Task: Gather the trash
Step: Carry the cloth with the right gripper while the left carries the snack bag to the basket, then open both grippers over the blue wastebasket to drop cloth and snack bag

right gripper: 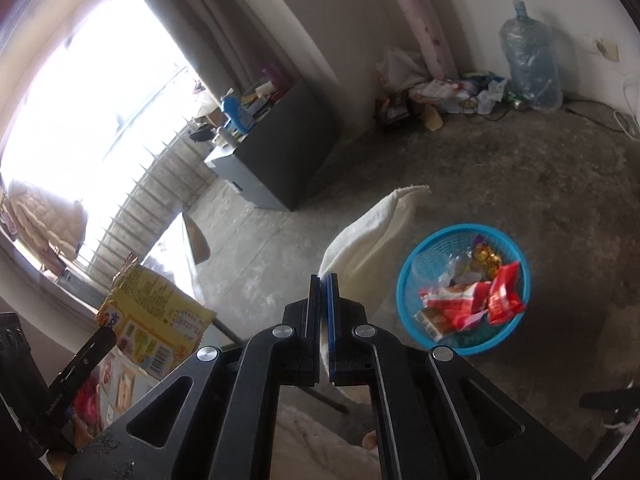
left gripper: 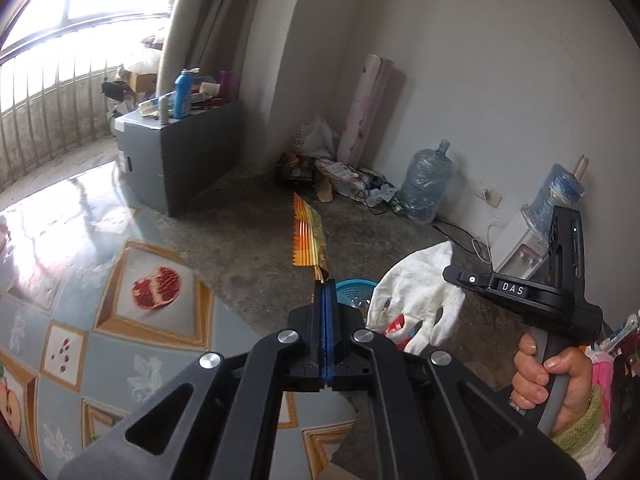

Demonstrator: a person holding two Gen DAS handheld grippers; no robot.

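My left gripper (left gripper: pixel 325 282) is shut on the corner of a yellow-gold snack wrapper (left gripper: pixel 309 235), which sticks up edge-on above the table. The same wrapper (right gripper: pixel 154 312) shows its printed yellow face at the lower left of the right wrist view. My right gripper (right gripper: pixel 323 280) is shut on a white cloth (right gripper: pixel 370 236) that hangs above the floor; the cloth (left gripper: pixel 418 292) also shows in the left wrist view. A blue plastic basket (right gripper: pixel 416 312) on the floor holds red and gold wrappers (right gripper: pixel 476 296). Its rim (left gripper: pixel 356 286) peeks out behind my left gripper.
A table with a fruit-patterned cloth (left gripper: pixel 100 280) lies at the left. A grey cabinet (left gripper: pixel 176 160) with bottles stands by the balcony railing. Against the far wall are a pink roll (left gripper: pixel 366 108), bags and litter (left gripper: pixel 344 176), a water jug (left gripper: pixel 426 182) and a dispenser (left gripper: pixel 524 236).
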